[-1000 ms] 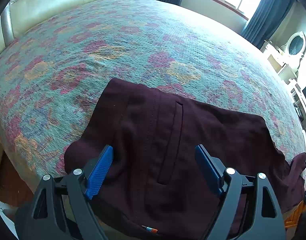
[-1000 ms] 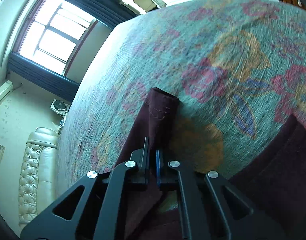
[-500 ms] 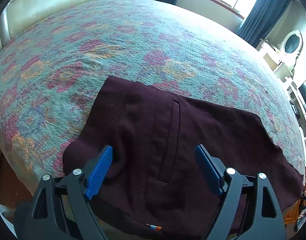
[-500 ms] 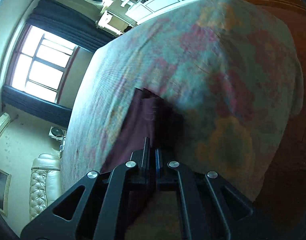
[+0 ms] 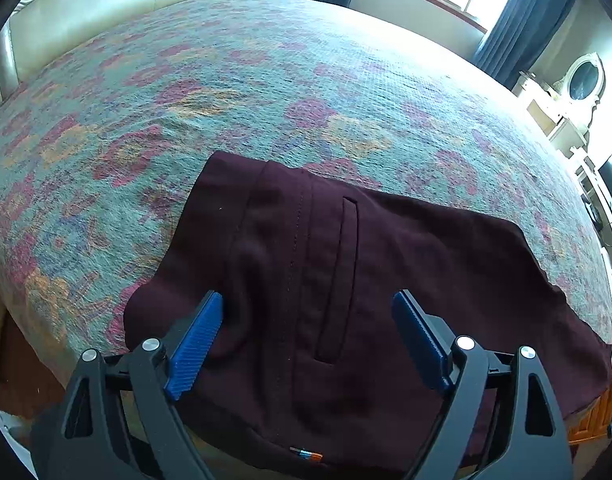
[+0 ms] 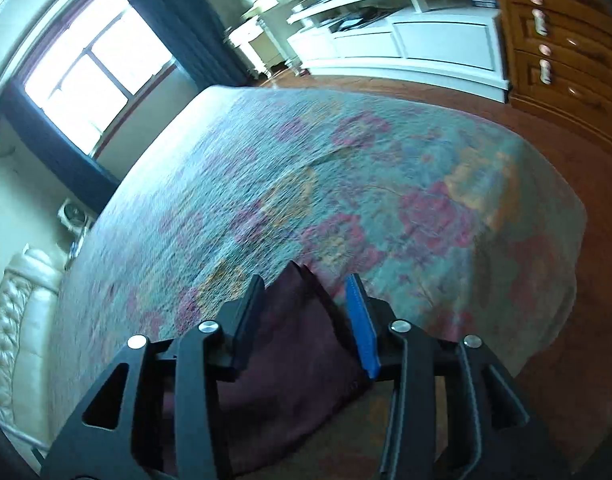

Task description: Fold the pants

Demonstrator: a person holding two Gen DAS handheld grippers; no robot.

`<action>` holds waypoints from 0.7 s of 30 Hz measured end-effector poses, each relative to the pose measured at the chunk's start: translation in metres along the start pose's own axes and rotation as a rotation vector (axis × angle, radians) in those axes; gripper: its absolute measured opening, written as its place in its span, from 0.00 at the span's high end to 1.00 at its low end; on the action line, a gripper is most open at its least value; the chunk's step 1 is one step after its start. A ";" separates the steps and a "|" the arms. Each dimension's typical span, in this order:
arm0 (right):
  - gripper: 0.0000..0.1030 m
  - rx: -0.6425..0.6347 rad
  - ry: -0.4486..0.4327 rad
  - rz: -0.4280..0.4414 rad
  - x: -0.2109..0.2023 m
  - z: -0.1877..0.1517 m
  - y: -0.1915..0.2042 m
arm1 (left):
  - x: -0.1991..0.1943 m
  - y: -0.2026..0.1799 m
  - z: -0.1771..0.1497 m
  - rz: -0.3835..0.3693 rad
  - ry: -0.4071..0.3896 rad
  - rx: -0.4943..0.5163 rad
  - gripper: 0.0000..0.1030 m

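Observation:
Dark maroon pants (image 5: 346, 280) lie flat on the floral bedspread (image 5: 265, 80), waist end nearest the left wrist camera, with a welt pocket and a small striped tag showing. My left gripper (image 5: 308, 308) is open, its blue pads spread wide just above the waist area, holding nothing. In the right wrist view the leg end of the pants (image 6: 293, 344) lies on the bed between the fingers of my right gripper (image 6: 306, 292), which is open with the cloth loose between its jaws.
A cream leather headboard (image 5: 85, 12) runs along the far left of the bed. Windows with dark curtains (image 5: 526, 20) stand behind. A white cabinet (image 6: 406, 40) and wooden drawers (image 6: 558, 40) stand beyond the bed's foot, with wooden floor (image 6: 566, 152) around it.
My right gripper has gone from shut on the pant leg end to open, after carrying it out toward the bed's foot. The leg now lies straight. My left gripper has stayed open over the waist.

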State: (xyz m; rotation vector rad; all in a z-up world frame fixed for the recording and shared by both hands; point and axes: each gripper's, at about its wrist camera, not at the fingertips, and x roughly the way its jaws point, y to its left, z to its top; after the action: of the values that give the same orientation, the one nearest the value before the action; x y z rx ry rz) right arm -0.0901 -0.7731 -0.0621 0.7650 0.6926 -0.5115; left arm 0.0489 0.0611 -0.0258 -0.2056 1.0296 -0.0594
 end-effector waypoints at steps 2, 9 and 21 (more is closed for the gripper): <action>0.56 -0.075 0.055 -0.047 0.022 0.004 0.008 | -0.001 -0.001 -0.001 0.008 -0.004 0.004 0.17; 0.98 -0.157 0.127 -0.039 0.042 -0.004 0.012 | 0.003 -0.005 -0.002 0.036 0.001 0.019 0.17; 0.95 0.099 0.042 0.079 0.022 0.003 -0.035 | 0.004 -0.006 -0.004 0.054 -0.003 0.039 0.16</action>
State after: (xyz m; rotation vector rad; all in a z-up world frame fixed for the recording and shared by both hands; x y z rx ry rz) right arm -0.0968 -0.8009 -0.0928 0.8949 0.6769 -0.4619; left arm 0.0481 0.0538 -0.0296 -0.1424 1.0292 -0.0299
